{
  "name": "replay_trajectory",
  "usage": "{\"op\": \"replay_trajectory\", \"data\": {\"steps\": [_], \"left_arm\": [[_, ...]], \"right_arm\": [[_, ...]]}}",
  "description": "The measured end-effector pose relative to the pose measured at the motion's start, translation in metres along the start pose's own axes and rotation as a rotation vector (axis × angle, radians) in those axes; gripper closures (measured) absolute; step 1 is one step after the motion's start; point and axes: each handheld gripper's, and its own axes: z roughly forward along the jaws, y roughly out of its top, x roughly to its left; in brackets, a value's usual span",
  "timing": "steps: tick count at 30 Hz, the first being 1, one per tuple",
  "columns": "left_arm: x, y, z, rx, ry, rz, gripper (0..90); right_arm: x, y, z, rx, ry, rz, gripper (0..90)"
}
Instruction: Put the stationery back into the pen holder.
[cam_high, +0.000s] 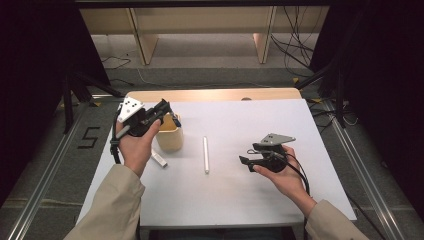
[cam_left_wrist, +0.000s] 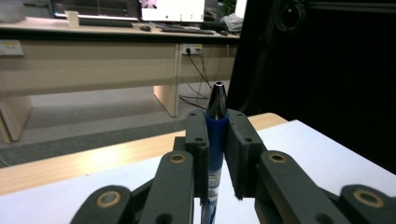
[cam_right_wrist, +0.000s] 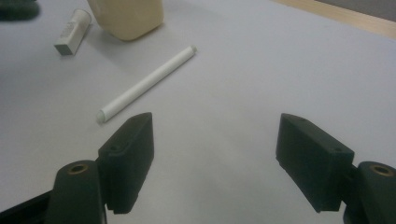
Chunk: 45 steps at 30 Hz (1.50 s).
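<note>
Left of frame in the high view: left gripper (cam_high: 162, 111) is up above the table (cam_high: 260, 200), just over the cup (cam_high: 170, 137). Jaws nearly closed, clamped on a blue pen (cam_high: 175, 120). In the left gripper view the pen (cam_left_wrist: 215, 140) stands upright between both pads, silver tip poking out above them at frame centre, barrel running down out of the bottom edge. Pads touch the barrel on both sides.

The cup is beige, upright, left of centre on the white tabletop. In the right gripper view it sits at the top left (cam_right_wrist: 127, 16). Can't see inside it from any view.

Just below the cup, a small white stick (cam_high: 159, 158) lies flat, near it but not touching. It is in the upper left corner of the right gripper view (cam_right_wrist: 72, 31), square cap end toward the camera.

Centre of frame: white pen (cam_high: 205, 154) lying flat on the table, running roughly top to bottom, apart from the cup. In the right gripper view it lies diagonally (cam_right_wrist: 145, 84), its near end just above the left-hand jaw.

Right of centre: right gripper (cam_high: 244, 162) held low over the table, pointing left toward the white pen. Jaws wide apart, nothing between them, only bare table (cam_right_wrist: 215, 140). It touches nothing.
</note>
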Motion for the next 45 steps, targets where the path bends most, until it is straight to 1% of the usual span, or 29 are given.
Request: {"op": "replay_trajectory", "data": {"steps": [2, 3, 4, 5, 6, 8, 11, 13, 16, 18, 21, 23, 28, 29, 30, 33, 35, 36, 37, 38, 39, 41, 42, 45], "left_arm": [[0.003, 0.002, 0.000, -0.012, 0.023, 0.002, 80.0], [0.004, 0.002, 0.000, -0.015, 0.033, 0.006, 80.0], [0.006, 0.002, 0.000, -0.017, 0.052, 0.013, 79.9], [0.007, 0.002, 0.000, -0.019, 0.062, 0.011, 79.9], [0.008, 0.001, 0.001, -0.016, 0.073, 0.015, 79.9], [0.009, -0.003, 0.003, -0.006, 0.101, 0.035, 79.9], [0.010, -0.010, 0.009, 0.020, 0.106, 0.035, 79.8], [0.008, -0.018, 0.013, 0.046, 0.108, 0.042, 79.7], [0.007, -0.029, 0.020, 0.086, 0.110, 0.041, 78.7], [0.005, -0.034, 0.023, 0.104, 0.119, 0.046, 74.4], [0.001, -0.036, 0.024, 0.105, 0.127, 0.068, 67.8], [-0.001, -0.035, 0.023, 0.092, 0.126, 0.077, 66.0], [-0.011, -0.034, 0.017, 0.082, 0.124, 0.102, 60.5], [-0.013, -0.034, 0.015, 0.081, 0.120, 0.109, 59.3], [-0.016, -0.034, 0.014, 0.077, 0.116, 0.108, 58.0], [-0.026, -0.038, 0.010, 0.090, 0.095, 0.116, 54.7], [-0.033, -0.042, 0.009, 0.119, 0.070, 0.126, 51.0], [-0.036, -0.045, 0.010, 0.136, 0.057, 0.120, 48.8], [-0.039, -0.048, 0.010, 0.157, 0.046, 0.123, 46.7], [-0.042, -0.051, 0.011, 0.166, 0.038, 0.121, 45.1], [-0.045, -0.055, 0.012, 0.184, 0.032, 0.130, 43.9], [-0.050, -0.061, 0.014, 0.211, 0.027, 0.137, 40.8], [-0.052, -0.064, 0.015, 0.227, 0.017, 0.138, 39.7], [-0.057, -0.074, 0.017, 0.267, 0.002, 0.138, 37.6]], "right_arm": [[-0.001, -0.001, 0.000, 0.004, -0.004, -0.004, 28.4], [-0.001, -0.001, -0.001, 0.003, -0.004, 0.003, 28.4], [-0.001, -0.002, -0.001, 0.003, -0.003, 0.005, 28.4], [-0.001, -0.002, -0.001, 0.005, -0.003, 0.003, 28.4], [-0.002, -0.002, -0.001, 0.005, -0.003, 0.004, 28.4], [-0.002, -0.003, -0.001, 0.005, -0.004, 0.006, 28.4], [-0.002, -0.003, 0.000, 0.008, -0.004, 0.008, 28.4], [-0.002, -0.004, 0.000, 0.008, -0.004, 0.006, 28.4], [-0.002, -0.004, 0.000, 0.006, -0.004, 0.010, 28.3], [-0.003, -0.004, 0.000, 0.008, -0.003, 0.010, 28.2], [-0.003, -0.004, 0.000, 0.009, -0.006, 0.009, 28.2], [-0.003, -0.004, 0.000, 0.012, -0.008, 0.008, 28.1], [-0.003, -0.005, 0.000, 0.013, -0.007, 0.013, 28.1], [-0.003, -0.005, 0.000, 0.013, -0.008, 0.013, 28.2], [-0.003, -0.005, 0.000, 0.015, -0.008, 0.011, 28.1], [-0.003, -0.005, 0.000, 0.017, -0.007, 0.011, 28.1], [-0.003, -0.005, 0.000, 0.017, -0.008, 0.012, 28.2], [-0.004, -0.005, 0.000, 0.016, -0.008, 0.011, 28.2], [-0.004, -0.005, 0.000, 0.017, -0.010, 0.013, 28.2], [-0.004, -0.005, 0.000, 0.017, -0.010, 0.014, 28.2], [-0.004, -0.005, 0.000, 0.018, -0.010, 0.014, 28.2], [-0.004, -0.005, 0.000, 0.018, -0.010, 0.017, 28.2], [-0.004, -0.006, 0.000, 0.019, -0.010, 0.018, 28.2], [-0.005, -0.006, 0.000, 0.023, -0.010, 0.020, 28.2]]}}
